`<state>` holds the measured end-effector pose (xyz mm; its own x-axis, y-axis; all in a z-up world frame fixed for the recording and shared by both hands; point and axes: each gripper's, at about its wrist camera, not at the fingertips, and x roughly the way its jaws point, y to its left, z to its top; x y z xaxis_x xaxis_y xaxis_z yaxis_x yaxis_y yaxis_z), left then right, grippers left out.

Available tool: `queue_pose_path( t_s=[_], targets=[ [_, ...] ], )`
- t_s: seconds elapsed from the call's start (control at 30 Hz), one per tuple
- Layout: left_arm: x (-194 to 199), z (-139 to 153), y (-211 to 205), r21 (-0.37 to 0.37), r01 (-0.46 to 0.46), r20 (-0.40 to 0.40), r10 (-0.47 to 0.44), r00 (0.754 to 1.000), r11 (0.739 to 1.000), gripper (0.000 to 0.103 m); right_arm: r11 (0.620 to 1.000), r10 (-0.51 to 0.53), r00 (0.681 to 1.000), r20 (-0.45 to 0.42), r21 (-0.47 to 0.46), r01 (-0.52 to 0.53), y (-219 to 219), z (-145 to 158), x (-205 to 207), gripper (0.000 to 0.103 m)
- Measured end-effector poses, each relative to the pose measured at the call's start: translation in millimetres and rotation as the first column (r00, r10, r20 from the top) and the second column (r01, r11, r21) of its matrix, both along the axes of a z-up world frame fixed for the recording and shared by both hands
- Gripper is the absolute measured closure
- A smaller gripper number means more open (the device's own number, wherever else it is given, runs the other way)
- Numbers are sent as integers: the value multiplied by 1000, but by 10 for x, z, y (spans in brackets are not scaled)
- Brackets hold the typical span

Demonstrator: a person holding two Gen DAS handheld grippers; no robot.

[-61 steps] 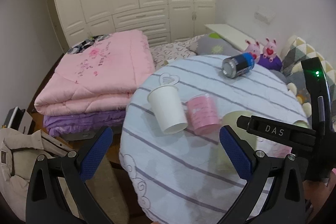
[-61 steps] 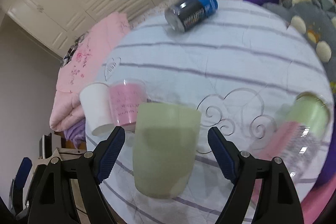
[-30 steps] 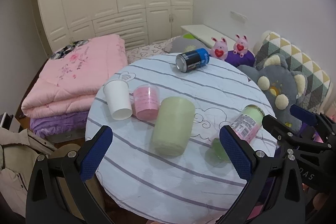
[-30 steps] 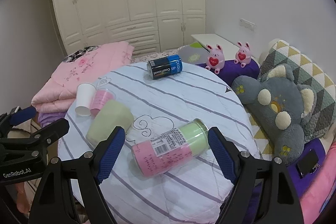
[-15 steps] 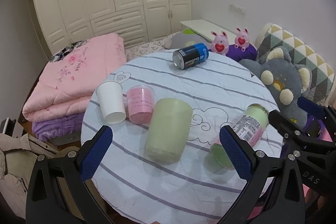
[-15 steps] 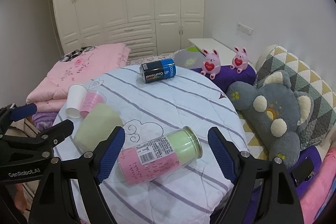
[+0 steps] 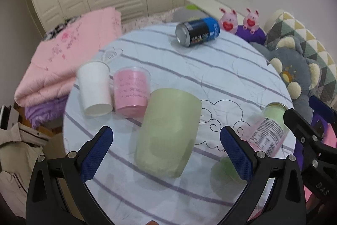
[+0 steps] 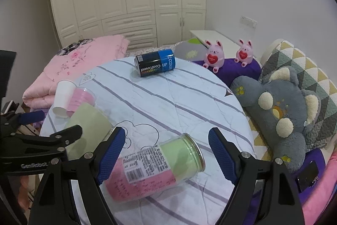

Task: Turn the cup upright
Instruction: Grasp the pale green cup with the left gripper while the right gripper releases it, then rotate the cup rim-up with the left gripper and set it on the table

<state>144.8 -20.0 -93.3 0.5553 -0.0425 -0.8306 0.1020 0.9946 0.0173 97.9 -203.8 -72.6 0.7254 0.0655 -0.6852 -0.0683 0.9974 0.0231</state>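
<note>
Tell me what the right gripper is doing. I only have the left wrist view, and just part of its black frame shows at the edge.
Observer: The right gripper is open, and the jar lies on its side, framed in the gap between its fingers. I see no contact.
Operator: The can's label is blurred in my view. Can you read it?
Observer: Yes, on the can the right wrist view shows "CoolTowel" in white letters.
Operator: Is there anything past the gray plush that I miss?
Observer: A dark flat device, like a phone, lies below the gray plush at the lower right.
</note>
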Motion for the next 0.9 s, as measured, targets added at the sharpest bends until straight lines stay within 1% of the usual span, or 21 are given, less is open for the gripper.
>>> queue_pose_path(
  t_s=[0.07,0.17,0.33,0.47,0.53,0.6,0.67,0.73,0.77,0.9],
  targets=[
    [93,-76,-34,-9,6,-27,-6,1000,1000,0,1000,-1,1000,-8,-4,1,-7,-29,61,20],
    [208,-173,-92,4,13,-54,-13,998,1000,0,1000,-3,1000,-24,-10,3,-22,-89,157,20],
    [338,-303,-123,2,18,-79,-17,997,1000,0,1000,1,999,-54,-14,-2,-38,-184,284,20],
    [444,-432,-152,49,18,-121,-12,993,999,1,1000,6,998,-68,-11,-7,-33,-232,353,20],
    [500,-490,-153,62,11,-144,-2,990,998,5,1000,10,997,-75,-10,-11,-23,-250,381,20],
    [541,-523,-160,65,7,-163,4,987,998,14,1000,16,997,-81,-14,-17,-12,-262,410,20],
    [574,-569,-191,71,17,-180,-4,984,997,17,1000,18,996,-83,-14,-20,-6,-272,419,20],
    [577,-573,-216,88,20,-172,-5,985,996,17,1000,19,996,-87,-9,-20,-7,-281,430,20],
    [572,-560,-211,84,16,-166,-1,986,996,17,1000,18,996,-87,-9,-18,-7,-282,435,20],
    [506,-452,-161,30,13,-117,-9,993,999,17,1000,17,996,-86,-7,-18,-10,-277,424,20]
  ],
)
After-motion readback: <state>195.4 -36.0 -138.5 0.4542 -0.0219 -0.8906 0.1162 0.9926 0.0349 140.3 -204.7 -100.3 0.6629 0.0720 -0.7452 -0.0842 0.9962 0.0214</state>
